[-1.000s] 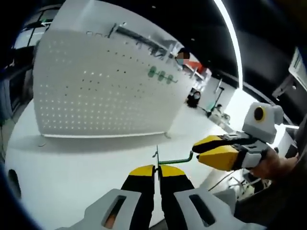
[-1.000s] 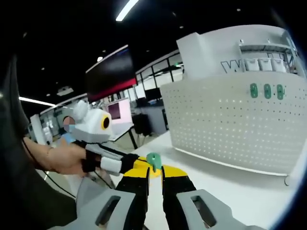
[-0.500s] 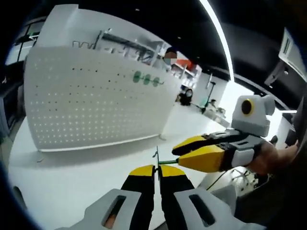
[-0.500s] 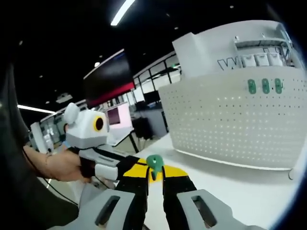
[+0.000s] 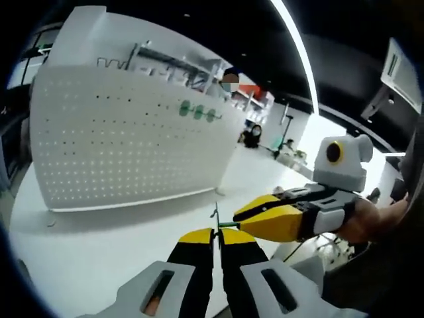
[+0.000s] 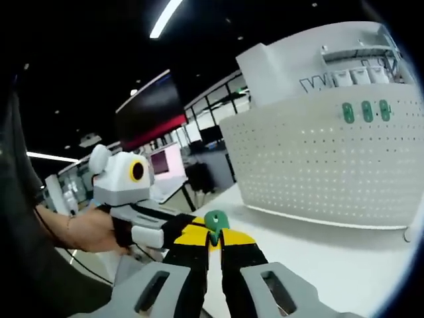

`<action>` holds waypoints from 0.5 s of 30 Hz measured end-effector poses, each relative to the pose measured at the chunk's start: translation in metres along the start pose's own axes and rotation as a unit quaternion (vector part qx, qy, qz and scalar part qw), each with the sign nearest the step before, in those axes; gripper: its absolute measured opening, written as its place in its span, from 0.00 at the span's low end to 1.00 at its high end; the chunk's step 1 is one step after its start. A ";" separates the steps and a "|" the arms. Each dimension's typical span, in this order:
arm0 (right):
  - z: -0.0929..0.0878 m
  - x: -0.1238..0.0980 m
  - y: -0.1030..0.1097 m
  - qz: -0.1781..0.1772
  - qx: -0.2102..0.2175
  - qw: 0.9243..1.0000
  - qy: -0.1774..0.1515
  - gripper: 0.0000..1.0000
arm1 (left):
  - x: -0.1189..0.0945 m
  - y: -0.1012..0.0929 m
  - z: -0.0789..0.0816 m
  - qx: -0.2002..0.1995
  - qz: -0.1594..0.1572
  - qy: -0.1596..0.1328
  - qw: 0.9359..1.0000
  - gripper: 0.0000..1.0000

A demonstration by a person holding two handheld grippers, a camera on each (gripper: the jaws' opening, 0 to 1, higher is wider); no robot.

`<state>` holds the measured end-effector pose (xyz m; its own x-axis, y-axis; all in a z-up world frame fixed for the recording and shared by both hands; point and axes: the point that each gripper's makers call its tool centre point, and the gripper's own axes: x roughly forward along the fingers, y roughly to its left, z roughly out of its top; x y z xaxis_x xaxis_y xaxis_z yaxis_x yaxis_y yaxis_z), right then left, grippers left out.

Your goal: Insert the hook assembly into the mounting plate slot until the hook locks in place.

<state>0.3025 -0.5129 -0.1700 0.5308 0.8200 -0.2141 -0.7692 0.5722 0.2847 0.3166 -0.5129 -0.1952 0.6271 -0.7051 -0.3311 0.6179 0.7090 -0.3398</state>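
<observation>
Jaws of both grippers pinch the same hook assembly (image 5: 216, 217) above the white bench (image 5: 99, 245): left gripper (image 5: 216, 233) on its thin metal end, right gripper (image 6: 213, 233) on its green end. Beyond stands the white pegboard mounting plate (image 6: 318, 165) carrying 3 green tags (image 6: 366, 110).

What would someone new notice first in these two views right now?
The big white pegboard standing on the white table, with three green hooks already mounted near its top. In front of it, the left hand-held gripper and right hand-held gripper meet, both clamped on one green hook assembly.
</observation>
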 end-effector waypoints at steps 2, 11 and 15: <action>0.001 0.000 0.000 -0.004 -0.013 1.000 0.001 0.03 | 0.000 0.000 0.000 -0.002 0.000 0.001 1.000 0.02; 0.001 -0.001 -0.003 -0.003 -0.003 1.000 0.005 0.03 | 0.001 -0.001 -0.001 -0.009 0.007 0.004 1.000 0.02; -0.002 0.001 -0.004 -0.009 -0.010 1.000 0.010 0.02 | 0.001 -0.001 -0.002 0.005 0.016 0.010 1.000 0.02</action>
<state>0.3053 -0.5146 -0.1735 0.5373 0.8094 -0.2369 -0.7667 0.5858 0.2628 0.3159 -0.5144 -0.1968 0.6374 -0.6814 -0.3597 0.6016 0.7318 -0.3203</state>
